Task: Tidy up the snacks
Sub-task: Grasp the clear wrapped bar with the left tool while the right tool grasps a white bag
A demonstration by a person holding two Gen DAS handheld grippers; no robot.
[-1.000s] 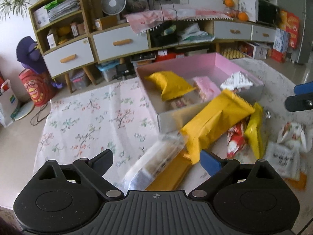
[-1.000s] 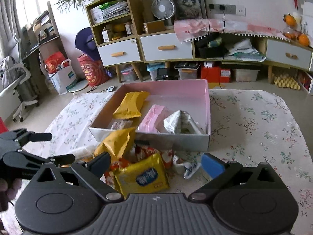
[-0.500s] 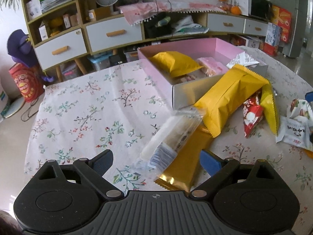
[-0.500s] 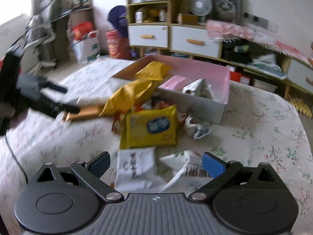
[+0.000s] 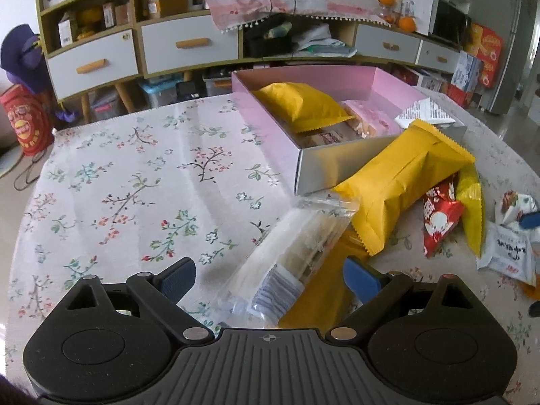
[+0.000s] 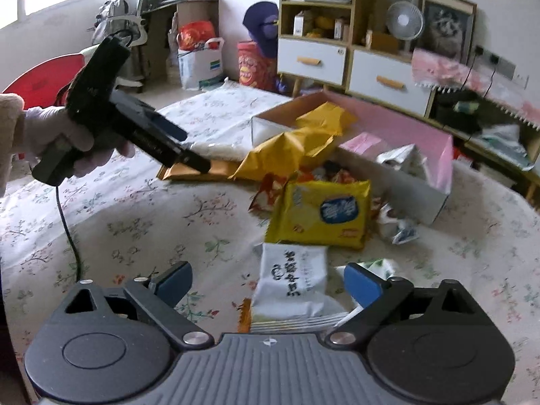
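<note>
Two black handheld grippers, the left gripper (image 5: 268, 275) and the right gripper (image 6: 268, 281), each with blue finger pads, round silver screws and ribbed grey body; a white-gloved hand (image 6: 64, 138), fuzzy beige sleeve, trailing black cable.

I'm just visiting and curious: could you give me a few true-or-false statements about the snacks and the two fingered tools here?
1. A yellow packet lies inside the pink box. True.
2. The clear-wrapped packet sits inside the box. False: it lies on the floral tablecloth, between the left gripper's fingers.
3. The right gripper is clamped shut. False: its fingers stand apart, closing around a white packet.
4. A long yellow bag leans on the box's corner. True.
</note>
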